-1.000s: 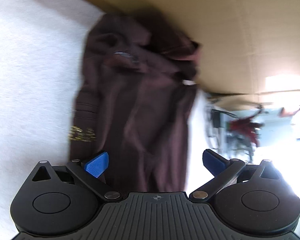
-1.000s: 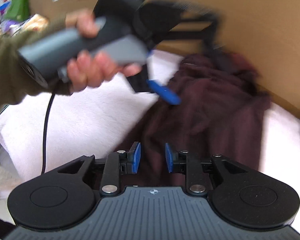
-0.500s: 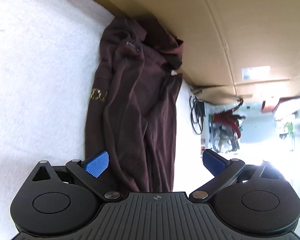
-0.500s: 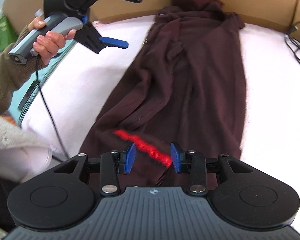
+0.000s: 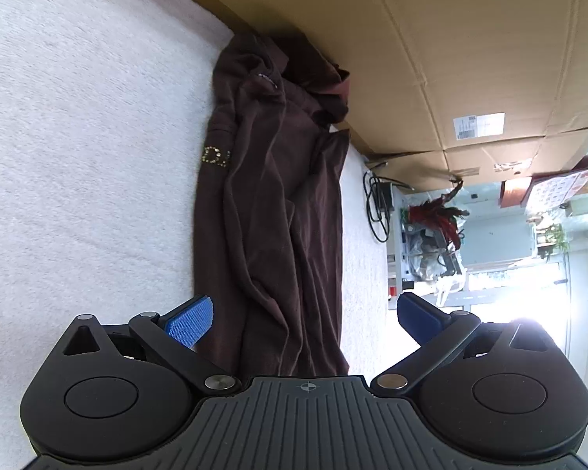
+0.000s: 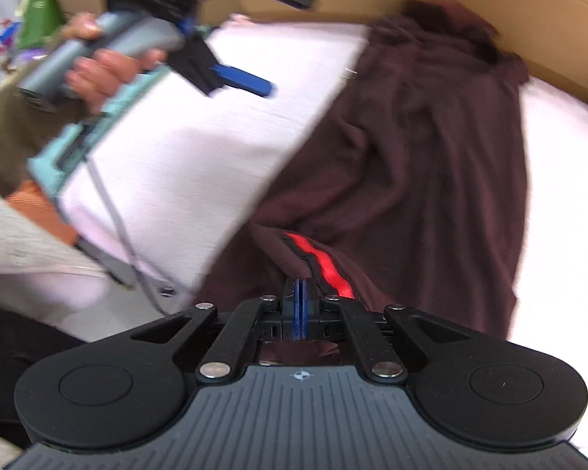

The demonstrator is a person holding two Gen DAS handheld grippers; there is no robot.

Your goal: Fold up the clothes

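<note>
The dark brown garment (image 6: 431, 164) lies stretched along the white towelling surface (image 5: 78, 164), its top against the cardboard wall (image 5: 450, 58). The right gripper (image 6: 298, 305) has just snapped closed, pads together at the red-striped hem (image 6: 317, 262); whether cloth is pinched is unclear. The left gripper (image 5: 303, 317) hovers with jaws wide apart.

garment (image 5: 270, 211) on towel (image 5: 78, 156), beside cardboard (image 5: 450, 58)
</note>
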